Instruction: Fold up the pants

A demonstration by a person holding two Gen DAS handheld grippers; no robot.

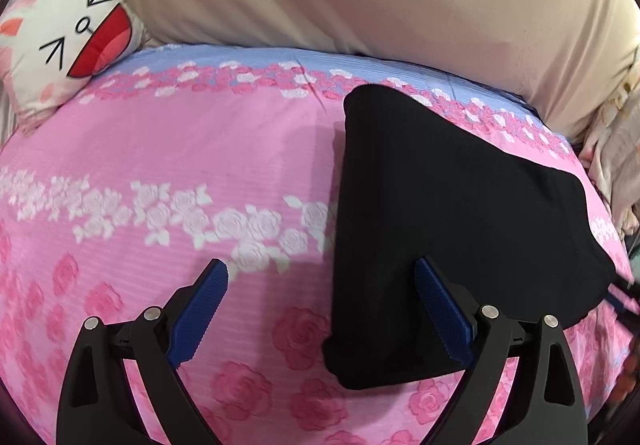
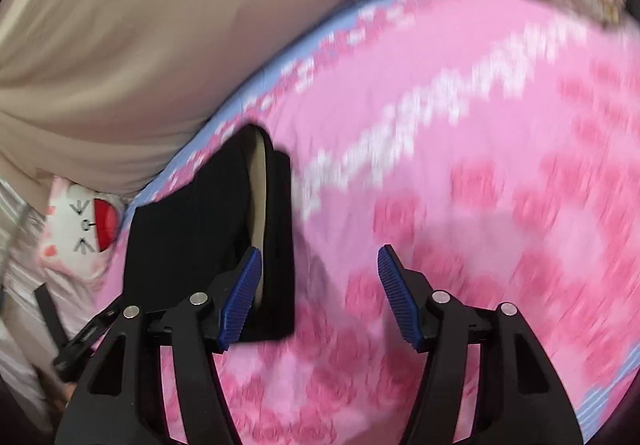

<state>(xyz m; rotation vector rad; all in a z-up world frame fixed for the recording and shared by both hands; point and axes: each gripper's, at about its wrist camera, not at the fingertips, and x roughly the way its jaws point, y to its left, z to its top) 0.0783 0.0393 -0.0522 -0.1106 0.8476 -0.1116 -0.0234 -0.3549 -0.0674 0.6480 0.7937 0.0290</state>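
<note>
Where the bedspread point(image 1: 160, 149) lies pink: one folded pants point(image 1: 440, 225), one cat pillow point(image 1: 68, 45).

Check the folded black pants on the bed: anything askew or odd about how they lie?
One thing: in the right wrist view the black pants show a pale strip gaping in the folded edge, probably lining or a lower layer. Otherwise they lie as a flat stack on the pink floral bedspread.
</note>
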